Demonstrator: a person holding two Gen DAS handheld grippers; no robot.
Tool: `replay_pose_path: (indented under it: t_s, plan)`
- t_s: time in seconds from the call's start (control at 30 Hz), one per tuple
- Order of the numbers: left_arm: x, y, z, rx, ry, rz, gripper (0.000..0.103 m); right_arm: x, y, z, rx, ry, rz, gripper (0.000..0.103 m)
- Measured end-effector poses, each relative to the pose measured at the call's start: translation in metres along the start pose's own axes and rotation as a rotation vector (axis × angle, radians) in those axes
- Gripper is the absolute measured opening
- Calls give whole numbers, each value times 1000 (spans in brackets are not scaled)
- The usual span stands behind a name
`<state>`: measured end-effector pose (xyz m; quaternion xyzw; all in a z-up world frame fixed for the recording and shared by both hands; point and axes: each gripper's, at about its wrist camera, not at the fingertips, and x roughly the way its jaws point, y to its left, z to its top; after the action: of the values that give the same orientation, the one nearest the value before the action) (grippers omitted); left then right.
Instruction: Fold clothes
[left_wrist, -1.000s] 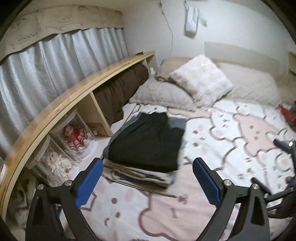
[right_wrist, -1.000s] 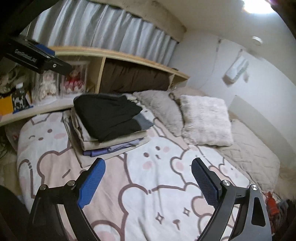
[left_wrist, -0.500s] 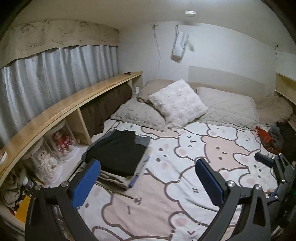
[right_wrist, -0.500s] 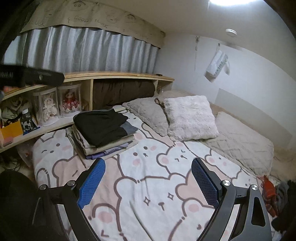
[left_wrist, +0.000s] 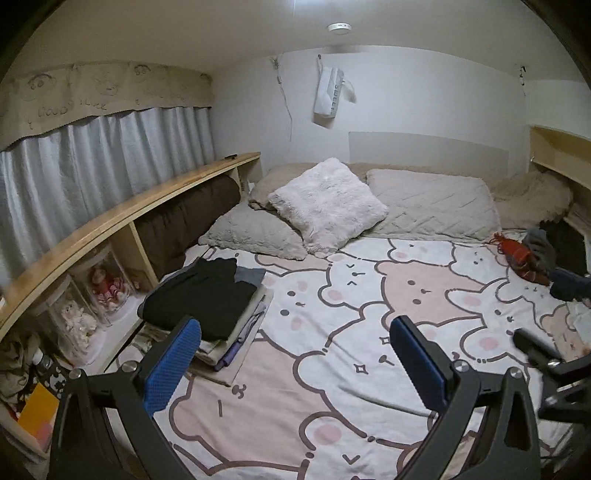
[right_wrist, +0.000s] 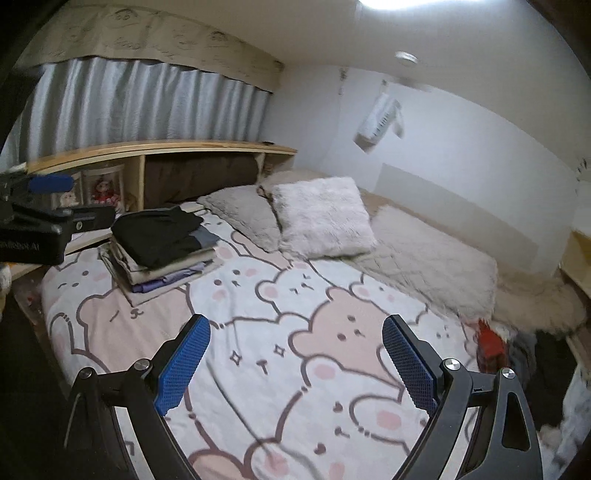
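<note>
The left gripper (left_wrist: 295, 363) has its jaws spread wide, and nothing is between them. Its blue pads (left_wrist: 173, 365) hang above the bear-print blanket (left_wrist: 369, 387), not touching it. The right gripper (right_wrist: 295, 363) is in the same state: jaws wide apart, empty, above the same blanket.

The stack of folded clothes (left_wrist: 207, 306) lies on the blanket just beyond the left jaw of the left gripper, and this jaw's pad covers the near corner of the stack in the picture. The top piece is a black garment (left_wrist: 199, 299); under it are beige and purple layers. From the right wrist view the stack (right_wrist: 162, 243) is far ahead and to the left of the left jaw, well apart from it.

A heap of unfolded clothes (left_wrist: 535, 254), red, grey and dark, lies far ahead and to the right of the left gripper's right jaw, at the edge of the bed. In the right wrist view this heap (right_wrist: 491, 343) is just to the right of the right jaw.

Straight ahead between the jaws of both grippers is a fluffy white cushion (left_wrist: 328, 203), which leans on beige pillows (left_wrist: 432, 206). Beyond the left jaw runs a wooden shelf (left_wrist: 122, 214) with dolls in clear cases (left_wrist: 107, 288) under it, and grey curtains (left_wrist: 92, 162) hang above.
</note>
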<state>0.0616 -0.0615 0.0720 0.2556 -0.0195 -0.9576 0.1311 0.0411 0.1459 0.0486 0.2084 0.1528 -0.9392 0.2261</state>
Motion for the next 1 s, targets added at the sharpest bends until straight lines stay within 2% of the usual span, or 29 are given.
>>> replay_pose_path:
  t_s: [0.47, 0.8, 1.0]
  plan:
    - [6, -14, -70, -83, 24, -2, 103, -30, -54, -58, 209, 12, -21, 95]
    - [21, -17, -100, -89, 61, 4, 103, -20, -57, -85, 191, 4, -18, 95]
    - [22, -14, -112, -120, 61, 48, 103, -3, -49, -97, 123, 40, -41, 95]
